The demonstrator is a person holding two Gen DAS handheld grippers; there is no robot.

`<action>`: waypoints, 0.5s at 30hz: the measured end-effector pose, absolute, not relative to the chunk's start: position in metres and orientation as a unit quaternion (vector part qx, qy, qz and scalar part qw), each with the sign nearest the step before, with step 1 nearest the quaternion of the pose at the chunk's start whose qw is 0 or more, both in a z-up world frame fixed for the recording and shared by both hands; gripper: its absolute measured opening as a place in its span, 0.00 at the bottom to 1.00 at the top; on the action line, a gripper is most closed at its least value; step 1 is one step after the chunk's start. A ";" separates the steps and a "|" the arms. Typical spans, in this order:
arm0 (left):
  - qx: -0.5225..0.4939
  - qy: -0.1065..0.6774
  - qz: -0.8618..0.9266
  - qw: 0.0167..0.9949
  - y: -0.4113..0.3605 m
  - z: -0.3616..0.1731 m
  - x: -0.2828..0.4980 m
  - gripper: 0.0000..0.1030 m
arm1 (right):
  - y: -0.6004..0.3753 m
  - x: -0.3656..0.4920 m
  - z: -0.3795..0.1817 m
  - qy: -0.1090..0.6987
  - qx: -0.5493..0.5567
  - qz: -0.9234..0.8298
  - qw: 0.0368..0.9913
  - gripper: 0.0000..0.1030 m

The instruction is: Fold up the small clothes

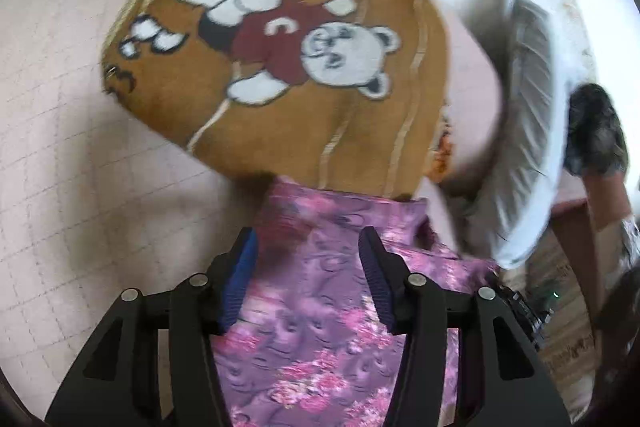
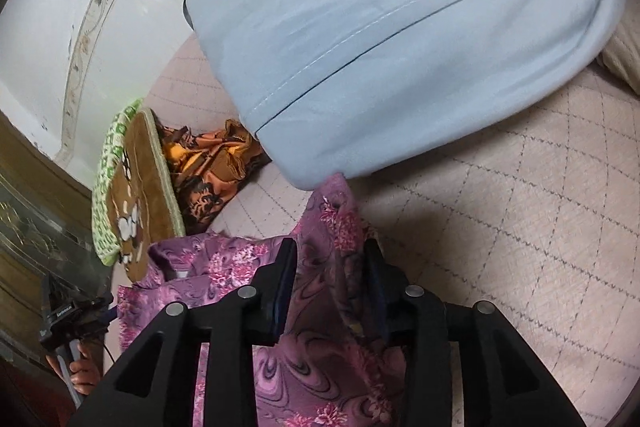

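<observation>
Purple floral garment [image 1: 320, 307], one, lower centre of both frames, lying on pink quilted bed [image 1: 80, 187]. Left hand-held gripper [image 1: 308, 283]: fingers spread, cloth between. Right hand-held gripper [image 2: 330, 287]: fingers spread astride a raised fold. One brown bear cushion [image 1: 280, 47]; one pale-blue pillow [image 2: 380, 27]; one orange cloth [image 2: 212, 167].

A home bedroom: quilted bedspread [image 2: 520, 187], cushions [image 1: 280, 47].

Motion blur smears the brown bear-print mat [image 1: 280, 67] and the purple floral garment [image 1: 320, 307], whose lower part runs off the frame's bottom edge. The orange patterned cloth [image 2: 212, 167] lies partly hidden behind the pale blue fabric [image 2: 380, 47].
</observation>
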State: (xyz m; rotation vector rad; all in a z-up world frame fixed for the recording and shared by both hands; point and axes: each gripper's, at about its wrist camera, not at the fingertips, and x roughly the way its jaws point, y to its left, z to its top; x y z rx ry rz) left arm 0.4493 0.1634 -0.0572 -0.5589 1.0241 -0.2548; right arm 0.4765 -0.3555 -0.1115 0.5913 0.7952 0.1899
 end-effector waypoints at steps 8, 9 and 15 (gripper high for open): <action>-0.098 0.521 -0.050 0.846 0.123 -0.073 0.453 0.45 | -0.344 0.482 -0.111 0.389 0.248 0.106 0.881 0.40; -0.086 0.522 -0.053 0.847 0.117 -0.074 0.452 0.14 | -0.343 0.484 -0.112 0.392 0.241 0.099 0.882 0.34; -0.047 0.472 -0.043 0.879 0.097 -0.045 0.433 0.03 | -0.336 0.472 -0.094 0.364 0.181 0.092 0.909 0.04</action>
